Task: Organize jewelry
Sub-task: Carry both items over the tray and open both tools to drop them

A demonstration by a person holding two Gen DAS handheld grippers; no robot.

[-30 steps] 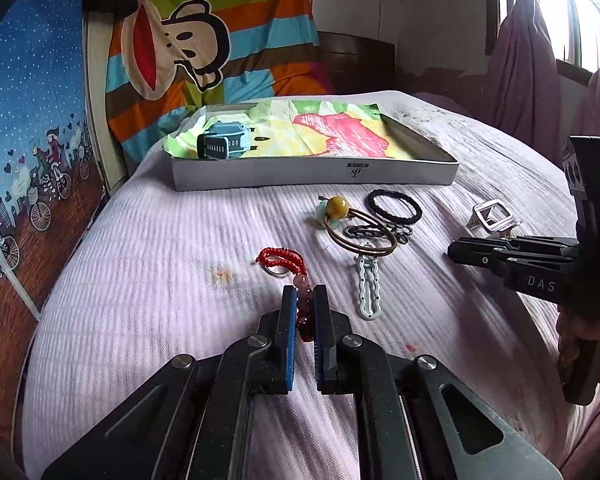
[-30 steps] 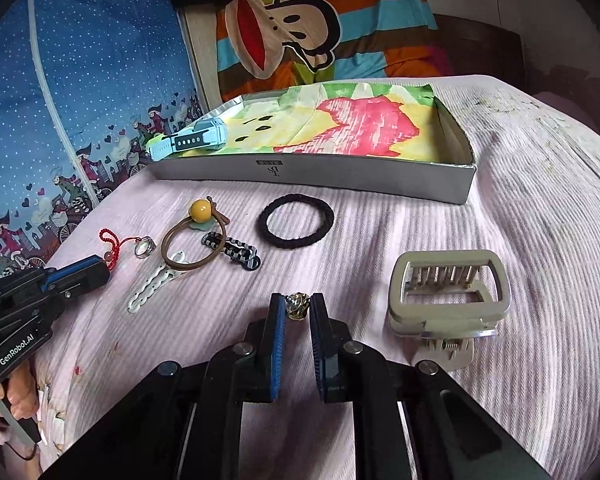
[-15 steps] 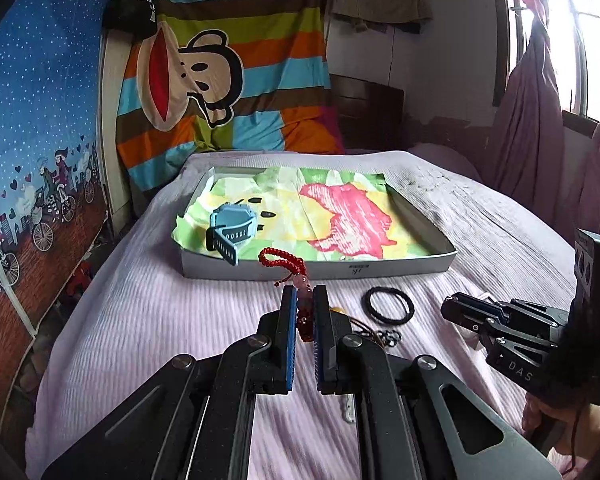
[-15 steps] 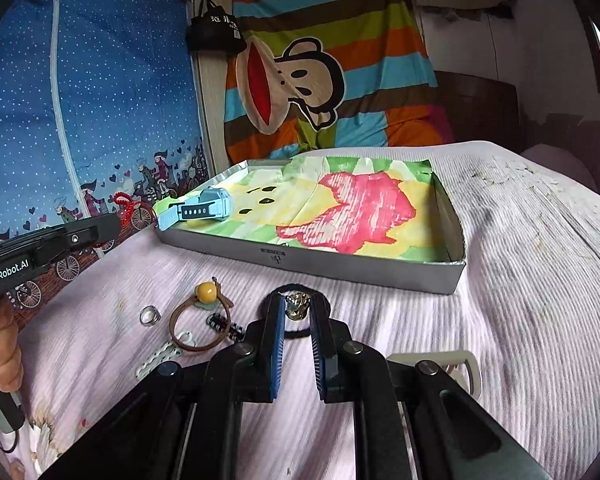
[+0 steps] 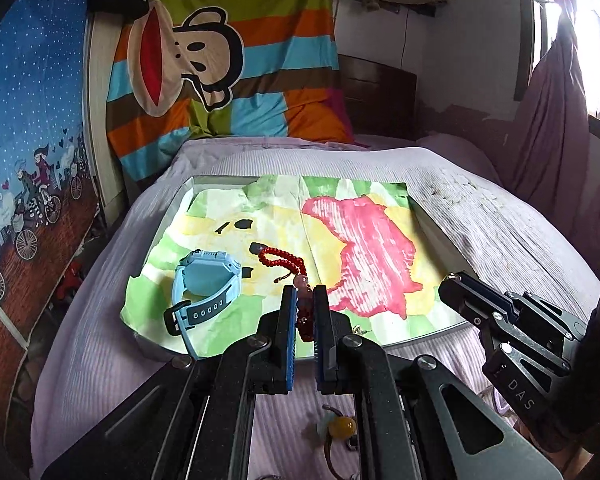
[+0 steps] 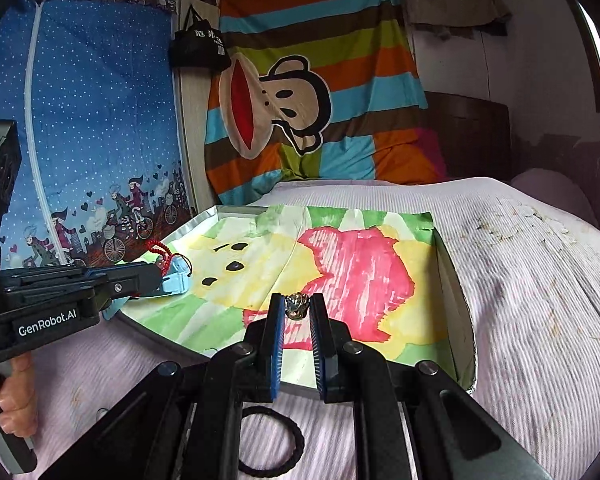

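My left gripper is shut on a red beaded bracelet and holds it above the front of the grey tray, right of a blue watch lying in the tray. My right gripper is shut on a small metal ring and holds it over the tray's front edge. The left gripper with the bracelet also shows at the left in the right wrist view, and the right gripper at the right in the left wrist view.
The tray is lined with a colourful painted paper. On the pink bedspread below lie a black hair tie and a hair tie with a yellow bead. A striped monkey blanket hangs behind.
Both grippers have risen from the bedspread and moved forward over the tray, each carrying its piece; the bracelet and ring were lifted off the bed.
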